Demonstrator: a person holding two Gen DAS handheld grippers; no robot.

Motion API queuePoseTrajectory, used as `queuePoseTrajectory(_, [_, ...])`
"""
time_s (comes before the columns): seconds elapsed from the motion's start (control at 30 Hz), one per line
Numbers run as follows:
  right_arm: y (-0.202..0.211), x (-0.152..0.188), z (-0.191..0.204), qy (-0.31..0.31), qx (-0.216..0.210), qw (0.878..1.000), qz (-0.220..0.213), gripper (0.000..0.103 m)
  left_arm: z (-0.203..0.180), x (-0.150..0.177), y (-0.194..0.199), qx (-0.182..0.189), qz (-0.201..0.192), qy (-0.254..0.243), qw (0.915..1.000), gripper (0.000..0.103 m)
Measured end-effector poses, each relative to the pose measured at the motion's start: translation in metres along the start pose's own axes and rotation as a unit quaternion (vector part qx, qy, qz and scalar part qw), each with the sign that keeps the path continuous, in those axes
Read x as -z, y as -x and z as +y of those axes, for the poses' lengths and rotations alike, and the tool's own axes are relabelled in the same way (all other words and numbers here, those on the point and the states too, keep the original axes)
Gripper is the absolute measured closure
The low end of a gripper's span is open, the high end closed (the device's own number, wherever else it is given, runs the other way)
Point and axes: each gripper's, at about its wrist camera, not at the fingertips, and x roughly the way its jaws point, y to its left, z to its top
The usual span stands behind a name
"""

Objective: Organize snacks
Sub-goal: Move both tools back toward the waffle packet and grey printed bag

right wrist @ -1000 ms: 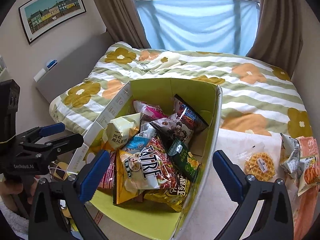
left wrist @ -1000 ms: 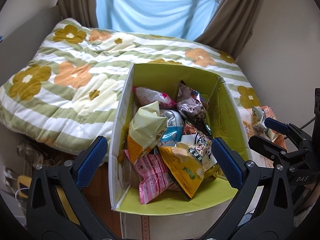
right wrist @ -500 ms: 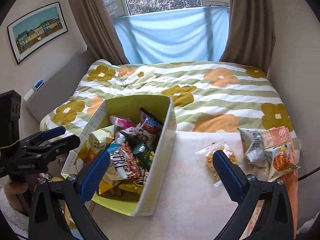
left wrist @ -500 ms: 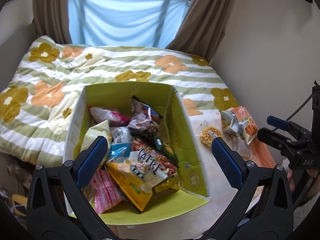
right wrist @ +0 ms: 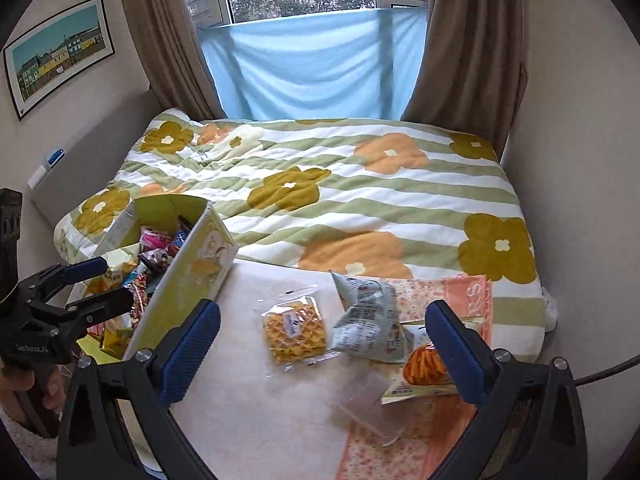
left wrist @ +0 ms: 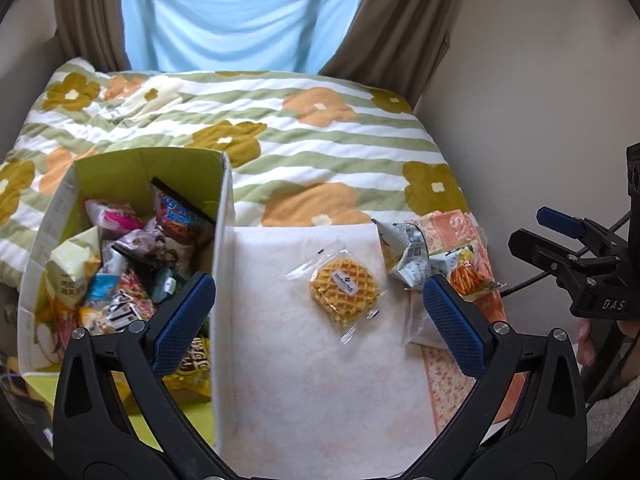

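Observation:
A green cardboard box (left wrist: pixel 224 216) (right wrist: pixel 200 256) full of snack bags stands at the left on a white surface. A clear-wrapped waffle (left wrist: pixel 344 290) (right wrist: pixel 294 330) lies on the white surface to the right of the box. Right of it lie a crumpled grey-white bag (left wrist: pixel 408 252) (right wrist: pixel 368 320) and a bag with orange sticks (left wrist: pixel 466 276) (right wrist: pixel 424 368). My left gripper (left wrist: pixel 318 320) is open and empty above the waffle. My right gripper (right wrist: pixel 322 348) is open and empty over the waffle and the bags.
A flower-patterned quilt (right wrist: pixel 360 184) covers the bed behind the surface. An orange patterned cloth (right wrist: pixel 440 292) lies under the loose bags. A flat clear wrapper (right wrist: pixel 372 404) lies at the front. Curtains and a blue sheet hang at the window behind.
Both grippers have swung right, away from the box, and now face the loose snacks on the white surface. Both stay open and empty.

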Motion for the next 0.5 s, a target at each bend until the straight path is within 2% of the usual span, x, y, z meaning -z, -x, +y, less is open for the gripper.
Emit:
queuePoseTrajectory(0.23, [-0.041,-0.002,-0.049,-0.01,-0.06,0.997,0.044,0.001,-0.023,0.015,-0.062,-0.032,0.046,0.069,0.9961,0.0])
queuePoseTrajectory(0.4, [-0.073,-0.007,-0.066,-0.01,-0.088,0.993,0.072,0.001,-0.027,0.021,-0.112,-0.054,0.078,0.103,0.9901,0.0])
queuePoseTrajectory(0.5, [-0.095,-0.007,-0.077,-0.032,-0.114,0.988,0.094,0.001,-0.028,0.022,-0.141,-0.058,0.092,0.121,0.9866,0.0])
